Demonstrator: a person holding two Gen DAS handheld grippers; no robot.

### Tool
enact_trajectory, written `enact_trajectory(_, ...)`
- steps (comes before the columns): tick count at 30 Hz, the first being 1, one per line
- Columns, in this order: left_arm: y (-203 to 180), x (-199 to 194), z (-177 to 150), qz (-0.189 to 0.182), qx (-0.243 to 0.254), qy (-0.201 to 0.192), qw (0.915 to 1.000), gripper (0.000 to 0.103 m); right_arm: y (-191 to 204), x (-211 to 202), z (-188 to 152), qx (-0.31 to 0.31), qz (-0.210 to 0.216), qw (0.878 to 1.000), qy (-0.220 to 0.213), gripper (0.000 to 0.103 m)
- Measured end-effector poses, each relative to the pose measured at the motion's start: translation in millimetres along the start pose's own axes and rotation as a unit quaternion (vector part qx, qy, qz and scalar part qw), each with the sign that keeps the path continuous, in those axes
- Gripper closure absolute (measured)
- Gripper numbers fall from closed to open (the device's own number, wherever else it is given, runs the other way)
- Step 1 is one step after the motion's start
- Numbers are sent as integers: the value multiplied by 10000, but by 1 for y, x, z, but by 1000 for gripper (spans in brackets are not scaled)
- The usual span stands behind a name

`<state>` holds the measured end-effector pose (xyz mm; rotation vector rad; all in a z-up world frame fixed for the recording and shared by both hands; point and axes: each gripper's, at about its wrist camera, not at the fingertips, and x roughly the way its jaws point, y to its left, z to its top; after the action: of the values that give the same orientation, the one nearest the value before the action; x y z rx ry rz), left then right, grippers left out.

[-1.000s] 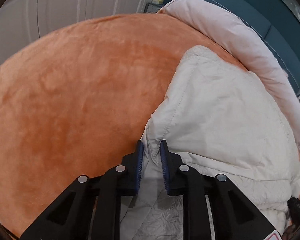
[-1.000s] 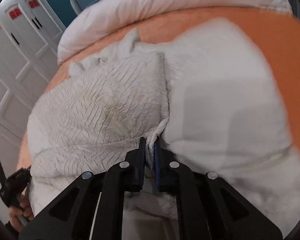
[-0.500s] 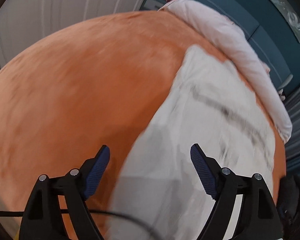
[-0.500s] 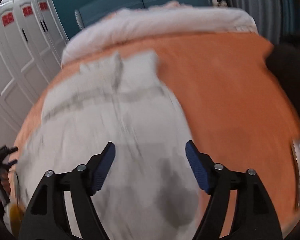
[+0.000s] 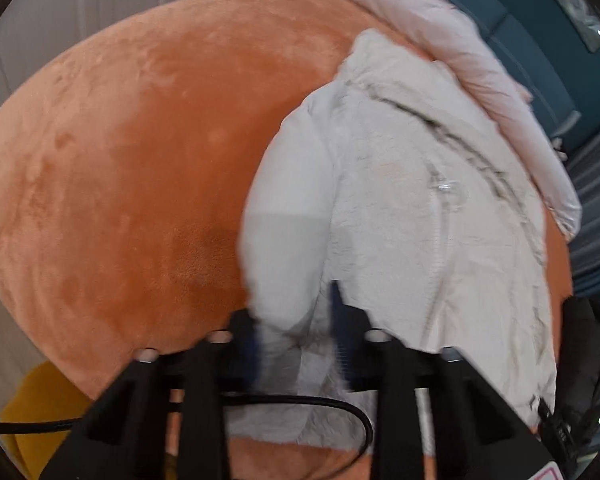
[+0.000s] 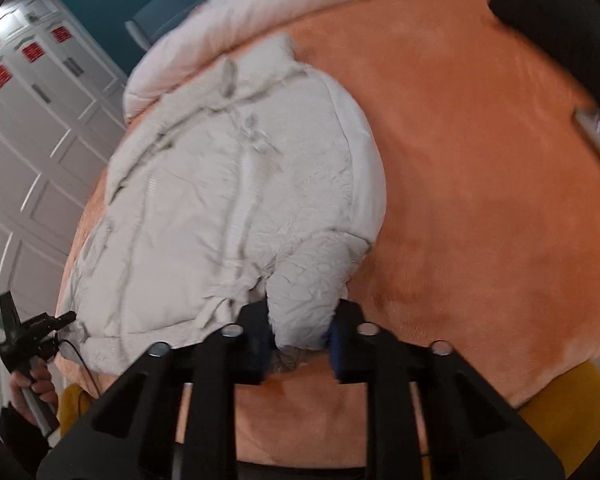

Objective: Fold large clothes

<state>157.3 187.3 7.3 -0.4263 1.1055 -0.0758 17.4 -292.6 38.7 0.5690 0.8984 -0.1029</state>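
A white puffer jacket [image 5: 420, 200] lies front up on the orange bed cover [image 5: 140, 160], its zip running down the middle. My left gripper [image 5: 296, 320] is closing on the near end of the jacket's left fold, and the fabric fills the gap between its blue pads. In the right wrist view the jacket [image 6: 220, 180] spreads to the upper left. There my right gripper [image 6: 300, 328] is closing on a rounded sleeve end [image 6: 312, 280] at the jacket's near right corner, and the pads touch it on both sides.
A pale rolled duvet [image 5: 480, 60] lies along the bed's far edge against a teal wall. White wardrobe doors [image 6: 32, 120] stand at the left. A hand [image 6: 28, 380] holds a black handle at the jacket's lower left corner. A yellow object [image 5: 40, 400] sits below the bed's near edge.
Both grippers let go of the jacket's folded middle, opened wide while pulling back toward the near edge, and have narrowed again around fabric at the jacket's near end.
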Motion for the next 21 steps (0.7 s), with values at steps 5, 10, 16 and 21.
enact_trajectory(5, -8, -60, -23, -103, 721, -242, 9970, 93, 15, -58, -21, -642, 61, 9978, -142, 91)
enact_trajectory(10, 19, -98, -80, 27, 934, 63, 9956, 92, -2, -97, -79, -912, -60, 9948, 439, 90)
enact_trajectory(16, 37, -112, -133, 365, 960, 284, 9943, 79, -19, -110, -125, -753, -423, 9917, 954, 74)
enact_trajectory(21, 33, -174, -99, 97, 447, -657, 9968, 70, -27, -160, -91, -362, -778, 9962, -159, 62)
